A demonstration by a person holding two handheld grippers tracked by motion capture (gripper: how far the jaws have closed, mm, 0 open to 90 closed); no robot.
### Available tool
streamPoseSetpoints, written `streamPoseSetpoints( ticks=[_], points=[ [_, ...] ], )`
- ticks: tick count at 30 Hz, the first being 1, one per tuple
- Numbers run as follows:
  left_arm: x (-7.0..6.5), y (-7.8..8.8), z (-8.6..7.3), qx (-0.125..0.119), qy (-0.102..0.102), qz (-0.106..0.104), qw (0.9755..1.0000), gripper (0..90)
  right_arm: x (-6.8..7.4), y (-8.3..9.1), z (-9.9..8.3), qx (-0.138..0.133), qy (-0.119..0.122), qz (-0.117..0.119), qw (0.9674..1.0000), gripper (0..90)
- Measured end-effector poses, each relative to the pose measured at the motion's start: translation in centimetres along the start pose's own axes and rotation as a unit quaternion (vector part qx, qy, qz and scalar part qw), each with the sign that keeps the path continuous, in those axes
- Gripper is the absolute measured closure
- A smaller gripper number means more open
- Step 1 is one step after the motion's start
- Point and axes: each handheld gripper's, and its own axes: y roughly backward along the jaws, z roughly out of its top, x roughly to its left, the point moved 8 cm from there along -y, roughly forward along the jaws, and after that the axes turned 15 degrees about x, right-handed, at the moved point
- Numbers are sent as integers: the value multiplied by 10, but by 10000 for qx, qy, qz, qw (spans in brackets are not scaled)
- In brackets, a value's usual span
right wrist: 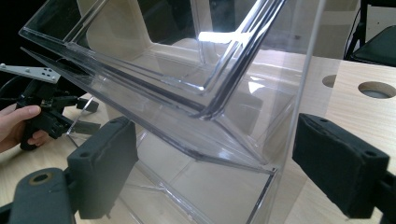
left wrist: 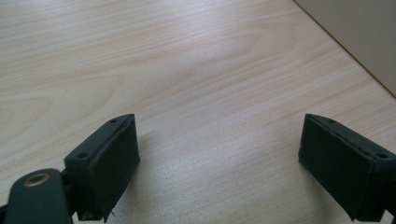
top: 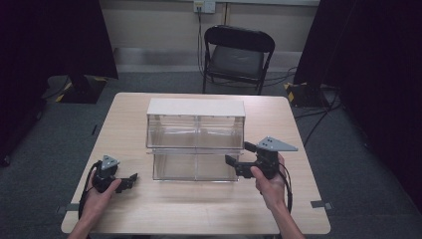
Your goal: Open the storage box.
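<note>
You are bringing your right hand-held gripper [top: 238, 156], jaws spread, to the clear two-tier acrylic bin's [top: 195, 139] right corner for grasping; your left hand-held gripper [top: 130, 180] is resting open on the pale wooden worktop [top: 199, 209].

left hand [top: 99, 191]: low at the near left, wrapped round its grip | left gripper [top: 130, 181]: jaws spread wide, pointing right | right hand [top: 268, 180]: raised higher, near right | right gripper [top: 239, 155]: jaws spread wide, pointing left
</note>
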Motion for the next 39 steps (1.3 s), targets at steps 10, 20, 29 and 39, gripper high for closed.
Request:
streamPoseSetpoints(
  ticks=[10, 20, 29, 39],
  points=[
    [0, 0, 0, -1, 2, 1, 10000, 116, 0, 0, 0, 9, 10, -37, 10000, 134],
    [0, 0, 0, -1, 1, 0, 10000, 116, 1, 0, 1, 3, 12, -14, 10000, 134],
    [0, 0, 0, -1, 1, 0, 10000, 116, 1, 0, 1, 10, 35, -40, 10000, 132],
    [0, 0, 0, -1, 1, 1, 10000, 116, 1, -1, 1, -3, 40, -56, 10000, 128]
  ],
)
